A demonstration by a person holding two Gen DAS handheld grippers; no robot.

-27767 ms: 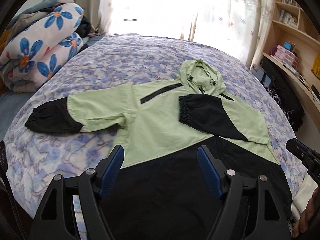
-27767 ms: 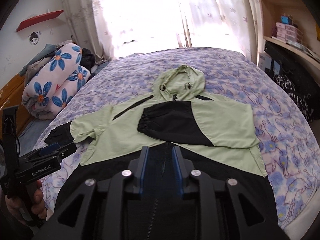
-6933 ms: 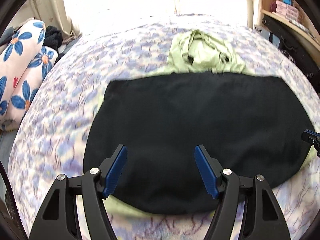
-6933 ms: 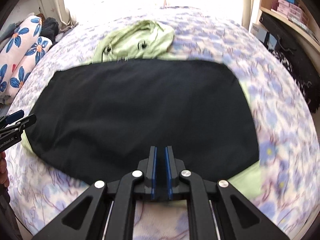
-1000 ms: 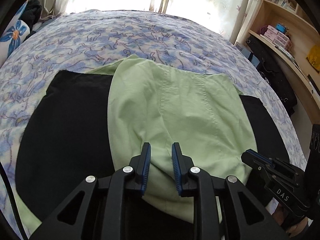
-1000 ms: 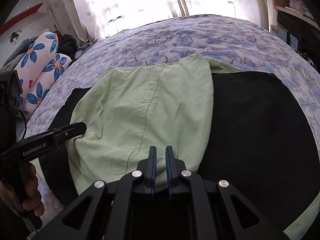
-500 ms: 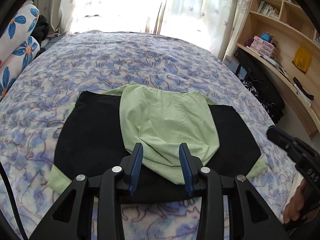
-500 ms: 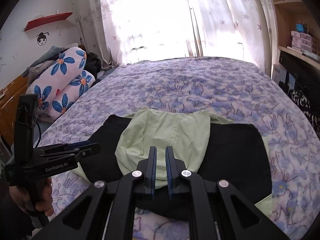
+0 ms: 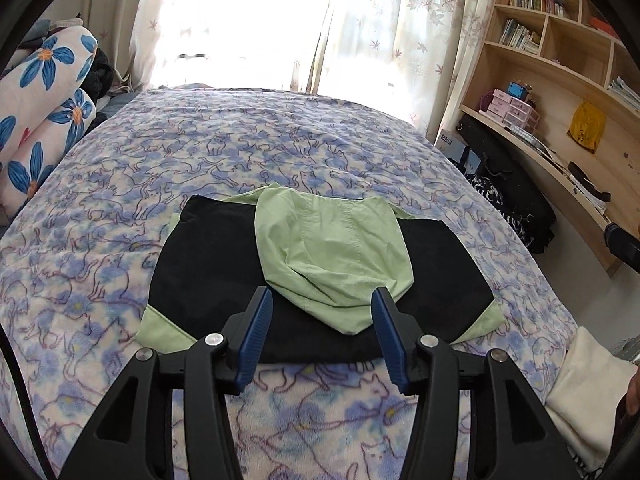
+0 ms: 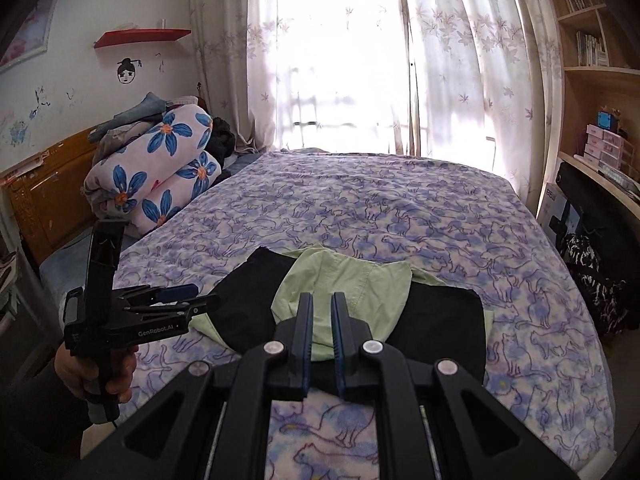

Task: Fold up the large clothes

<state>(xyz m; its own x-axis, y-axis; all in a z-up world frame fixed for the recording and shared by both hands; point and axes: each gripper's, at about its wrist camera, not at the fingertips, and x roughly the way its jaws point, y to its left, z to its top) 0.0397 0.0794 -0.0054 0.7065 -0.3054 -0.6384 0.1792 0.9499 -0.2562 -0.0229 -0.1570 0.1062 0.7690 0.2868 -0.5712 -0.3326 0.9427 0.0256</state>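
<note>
While the folded jacket (image 9: 320,264) lies on the bed (image 9: 280,148), hood apparently on top, left claw (image 9: 322,334) has just been opening, empty; right claw (image 10: 320,340) closed, empty; smooth corners gently.

Folded jacket (image 9: 216,276): black body, pale green corners. Hood (image 9: 332,256) on top: pale green. Bedspread (image 9: 240,160): white, blue-purple cat outlines and blotches. Rolled quilt (image 10: 156,168): pink-white, big blue flowers, orange centres. Curtains (image 10: 460,60): sheer white, lilac leaf print. Wall shelf (image 10: 140,36): red. Gripper pads (image 9: 256,336): blue; frames black. Bookshelf (image 9: 560,60): light wood.
</note>
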